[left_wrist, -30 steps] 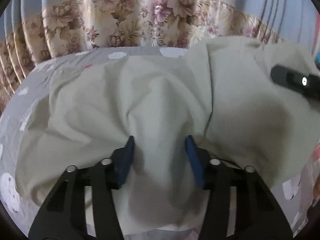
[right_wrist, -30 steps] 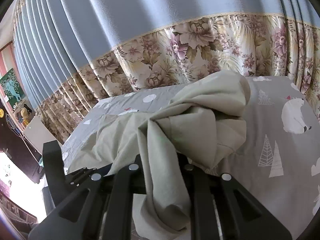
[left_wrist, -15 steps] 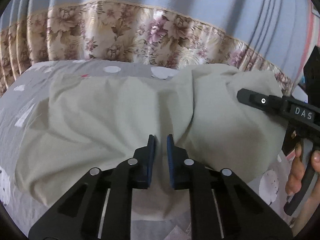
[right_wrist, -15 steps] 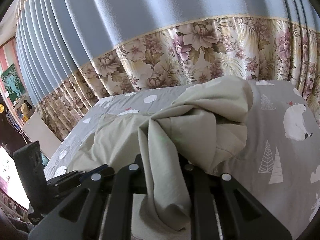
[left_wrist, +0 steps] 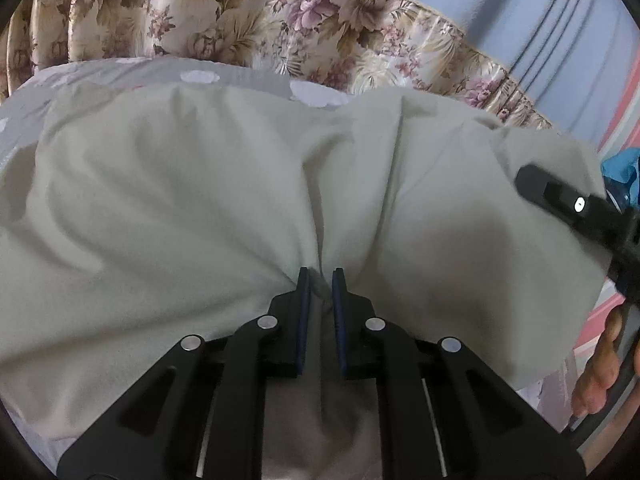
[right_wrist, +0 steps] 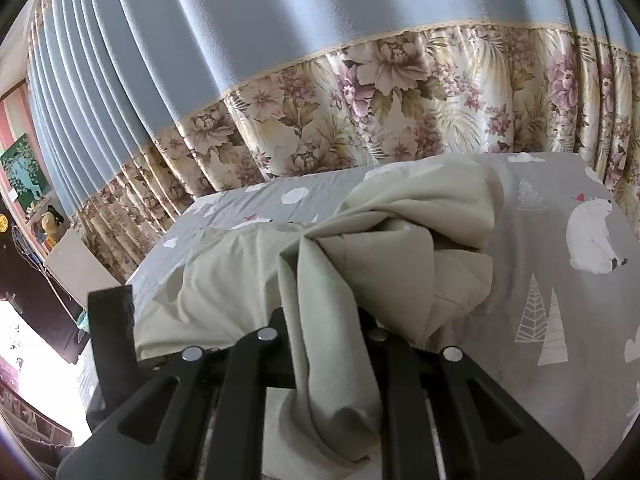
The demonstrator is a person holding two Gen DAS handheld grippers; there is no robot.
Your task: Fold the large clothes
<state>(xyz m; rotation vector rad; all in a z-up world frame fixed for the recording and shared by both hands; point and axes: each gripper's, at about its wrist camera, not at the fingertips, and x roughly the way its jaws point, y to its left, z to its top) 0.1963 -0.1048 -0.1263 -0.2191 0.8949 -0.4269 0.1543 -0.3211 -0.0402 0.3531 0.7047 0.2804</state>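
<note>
Since a second ago the left gripper (left_wrist: 319, 276) has been clamped onto the pale green garment (left_wrist: 180, 200) ahead of it, while the right gripper (right_wrist: 324, 316) is kept pinched on a bunched fold, so a two-point lift seems ready.

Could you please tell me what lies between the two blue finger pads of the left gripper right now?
A pinched ridge of the pale green garment sits between the blue pads of the left gripper, which have closed on it; the left wrist view shows this.

Pale sage-green garment (left_wrist: 192, 208) on grey bedsheet (right_wrist: 552, 280) w/ white polar bear & tree print; curtain (right_wrist: 360, 80) blue w/ floral beige/pink hem band.
</note>
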